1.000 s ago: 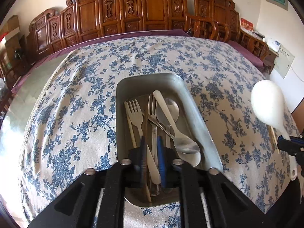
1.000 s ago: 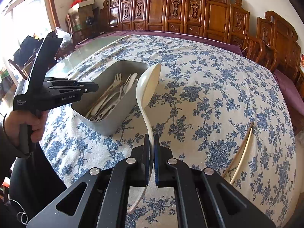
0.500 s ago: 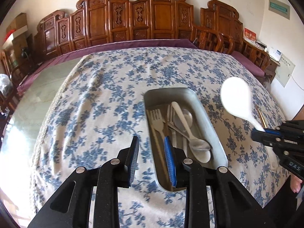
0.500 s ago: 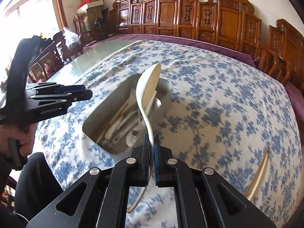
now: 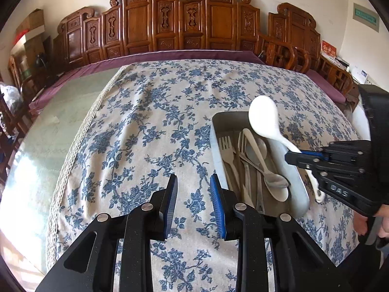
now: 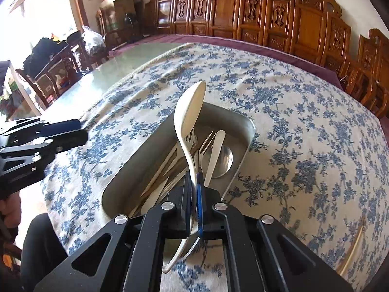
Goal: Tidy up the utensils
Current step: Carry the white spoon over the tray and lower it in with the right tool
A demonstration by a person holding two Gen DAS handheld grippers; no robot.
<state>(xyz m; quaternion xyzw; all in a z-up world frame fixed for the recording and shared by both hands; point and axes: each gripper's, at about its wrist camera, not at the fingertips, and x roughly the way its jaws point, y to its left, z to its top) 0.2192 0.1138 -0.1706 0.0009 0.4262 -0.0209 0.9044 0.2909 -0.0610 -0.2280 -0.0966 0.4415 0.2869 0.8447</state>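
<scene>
1. The right gripper (image 6: pixel 193 182) has its jaws clamped on the handle of the white ladle (image 6: pixel 188 119), whose bowl hangs above the metal tray (image 6: pixel 246 131).
2. The left gripper (image 5: pixel 193 198) gapes wide and holds nothing, over the floral tablecloth (image 5: pixel 145 126) beside the tray.
3. Only the right wrist view shows chopsticks (image 6: pixel 353 249) lying far right; the tray's forks (image 5: pixel 227 149) and spoons (image 5: pixel 274 182) show in both.

L gripper (image 5: pixel 193 196) w/ jaws spread apart, nothing between them, over blue-floral tablecloth (image 5: pixel 150 131), just left of metal tray (image 5: pixel 295 182). Tray holds forks, metal spoons & a white spoon. R gripper (image 5: pixel 297 156) comes in from right, clamped on white ladle (image 5: pixel 266 121) w/ bowl raised above tray. Carved wooden chairs (image 5: pixel 189 22) behind table.
</scene>
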